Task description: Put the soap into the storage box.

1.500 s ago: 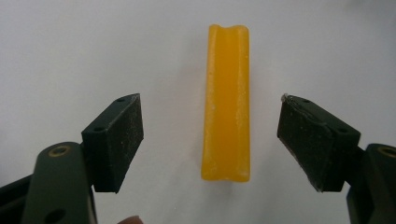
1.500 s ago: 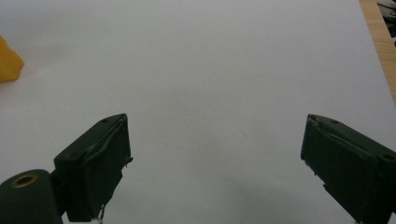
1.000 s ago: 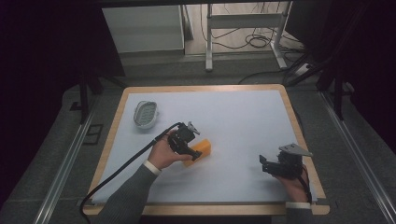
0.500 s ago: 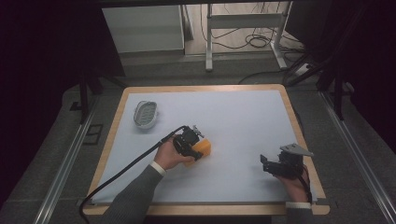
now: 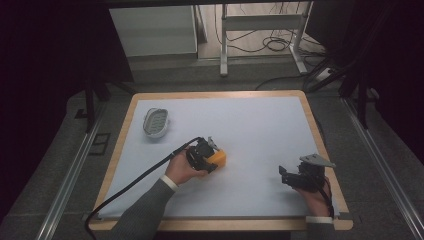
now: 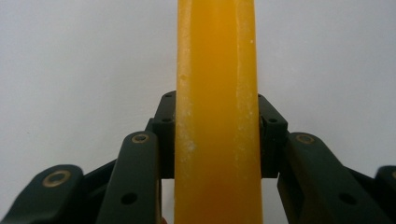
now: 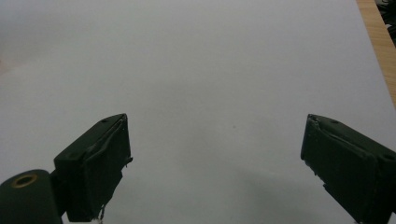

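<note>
Dish far left on mat, untouched, well apart from work. Left gripper mid-mat: jaws have just been closing, now clamped on soap; a second ago they stood wider around it. Soap upright between pads. Grasp looks done; lift likely next. Right gripper near right edge, jaws wide apart, nothing between, parked as before.
</note>
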